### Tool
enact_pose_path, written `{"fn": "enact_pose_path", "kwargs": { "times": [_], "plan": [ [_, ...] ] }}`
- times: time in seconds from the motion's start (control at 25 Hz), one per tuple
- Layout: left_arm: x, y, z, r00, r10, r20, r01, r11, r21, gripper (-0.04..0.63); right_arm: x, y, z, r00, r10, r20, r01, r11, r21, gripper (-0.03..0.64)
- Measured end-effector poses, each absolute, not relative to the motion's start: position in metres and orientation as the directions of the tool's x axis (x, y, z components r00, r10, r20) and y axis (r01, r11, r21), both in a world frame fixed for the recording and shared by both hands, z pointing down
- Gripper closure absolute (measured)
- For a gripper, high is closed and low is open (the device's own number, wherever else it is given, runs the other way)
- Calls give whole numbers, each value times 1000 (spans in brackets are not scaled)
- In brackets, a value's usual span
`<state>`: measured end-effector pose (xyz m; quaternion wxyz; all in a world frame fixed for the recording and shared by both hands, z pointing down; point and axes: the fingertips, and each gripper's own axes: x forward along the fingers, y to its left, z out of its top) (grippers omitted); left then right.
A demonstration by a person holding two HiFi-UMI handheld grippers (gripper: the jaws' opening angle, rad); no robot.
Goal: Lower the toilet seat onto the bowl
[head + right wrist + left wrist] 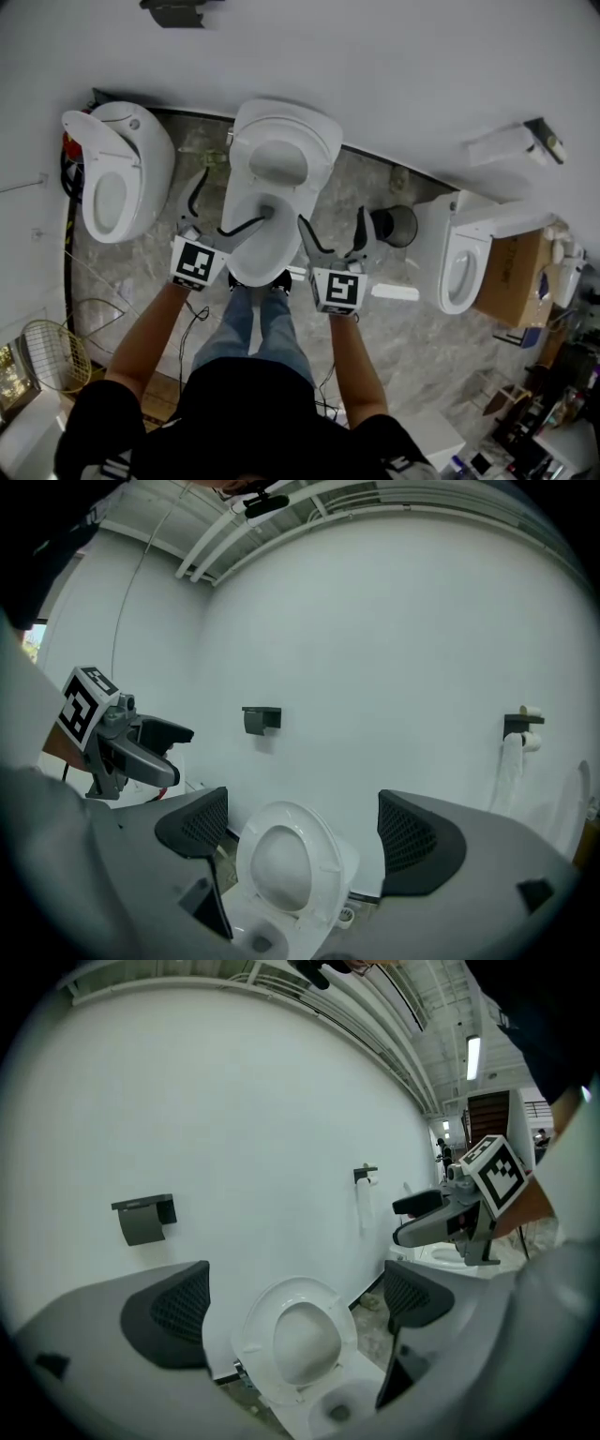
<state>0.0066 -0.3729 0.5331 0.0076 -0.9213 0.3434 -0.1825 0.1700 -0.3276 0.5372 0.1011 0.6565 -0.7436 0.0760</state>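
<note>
The middle white toilet has its seat [278, 161] raised and leaning back toward the wall, above the open bowl [251, 246]. My left gripper [232, 197] hovers open over the bowl's left side, with one jaw reaching over the bowl's middle. To the right of the bowl's front, my right gripper [332, 220] is open too. Neither touches the seat. In the left gripper view the raised seat [298, 1340] shows between the empty jaws of the left gripper [295, 1307]. In the right gripper view the seat [286, 864] stands ahead of the right gripper [305, 832].
Another toilet [117, 173] stands to the left and a third [459, 258] to the right, beside a cardboard box [511, 277]. A black bin [398, 225] sits between the middle and right toilets. On the wall are a grey paper holder [142, 1218] and a paper roll [514, 761].
</note>
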Motion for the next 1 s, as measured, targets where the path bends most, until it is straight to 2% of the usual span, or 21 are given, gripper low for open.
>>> {"fn": "enact_pose_path", "kwargs": {
  "times": [0.48, 1.0],
  "plan": [
    [21, -421, 616, 683, -575, 450, -586, -800, -133, 18, 190, -403, 595, -75, -948, 309, -993, 98, 62, 115],
    [48, -474, 663, 675, -537, 505, -546, -825, -148, 20, 192, -454, 651, -113, -917, 383, -976, 174, 127, 117]
  ]
}}
